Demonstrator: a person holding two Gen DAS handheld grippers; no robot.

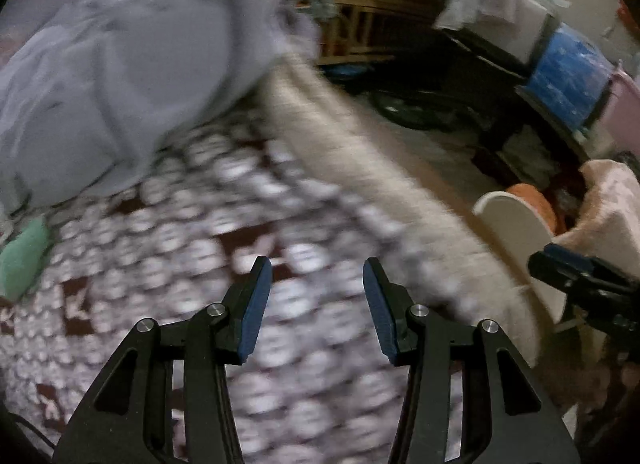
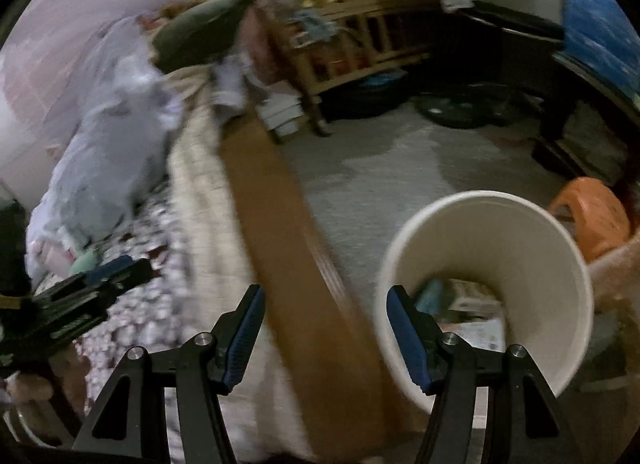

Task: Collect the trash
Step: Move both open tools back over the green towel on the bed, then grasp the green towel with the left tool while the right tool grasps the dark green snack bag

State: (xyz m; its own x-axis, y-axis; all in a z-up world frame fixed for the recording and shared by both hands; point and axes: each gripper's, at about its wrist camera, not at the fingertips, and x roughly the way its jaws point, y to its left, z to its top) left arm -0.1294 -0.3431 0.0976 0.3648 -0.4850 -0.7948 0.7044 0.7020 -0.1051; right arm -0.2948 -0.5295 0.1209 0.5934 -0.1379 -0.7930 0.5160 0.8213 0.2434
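- Both tongs gape wide with nothing between their blue pads: the left tongs (image 1: 318,304) hang over the patterned bedspread (image 1: 192,232), the right tongs (image 2: 325,328) over the brown wooden bed rail (image 2: 288,232).
- White bin (image 2: 532,240) stands on the floor at four o'clock in the right view, tilted, with paper scraps (image 2: 472,312) inside.
- Small green item (image 1: 22,260) lies on the bed at nine o'clock in the left view, blurred.

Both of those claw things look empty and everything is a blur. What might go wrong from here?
1. The white bin stands on the floor right beside the open right gripper; a swing might tip it and the scraps inside.
2. The open left gripper hangs over the patterned bedspread; closing there might snag cloth instead of trash.
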